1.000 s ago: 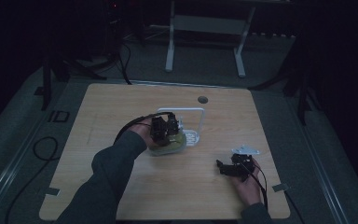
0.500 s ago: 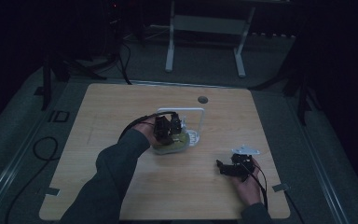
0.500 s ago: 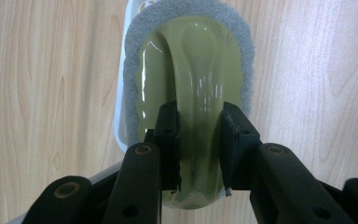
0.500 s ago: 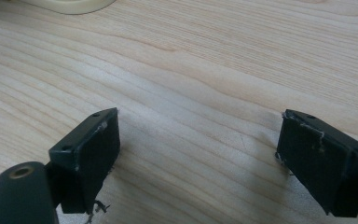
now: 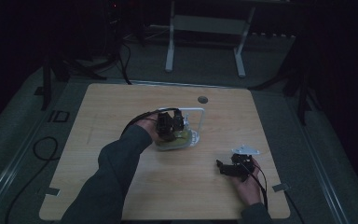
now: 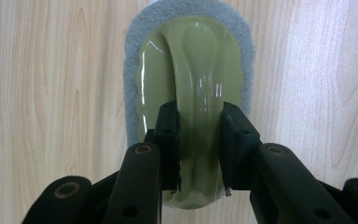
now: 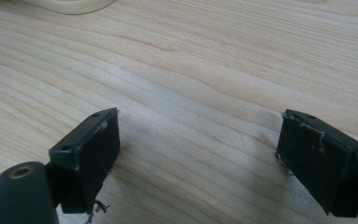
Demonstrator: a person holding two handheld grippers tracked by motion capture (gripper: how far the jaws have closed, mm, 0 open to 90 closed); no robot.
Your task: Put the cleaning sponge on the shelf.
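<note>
Wooden table (image 5: 121, 121), claw-gripped, seemingly, scrubber (image 6: 191, 88)

The scrubber (image 6: 191, 70) is oval, with a glossy olive-green plastic top and a raised rib-like handle along its length, edged underneath by a grey fibrous pad. It lies flat, pad down, on the wooden counter (image 6: 51, 93), near the counter's middle (image 5: 177, 140).

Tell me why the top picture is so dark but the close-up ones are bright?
High view: dim room, the table barely lit. Left gripper view: bright, with white glare streaks on the shiny green scrubber handle. Right gripper view: bright wood, the near jaws slightly soft.
</note>
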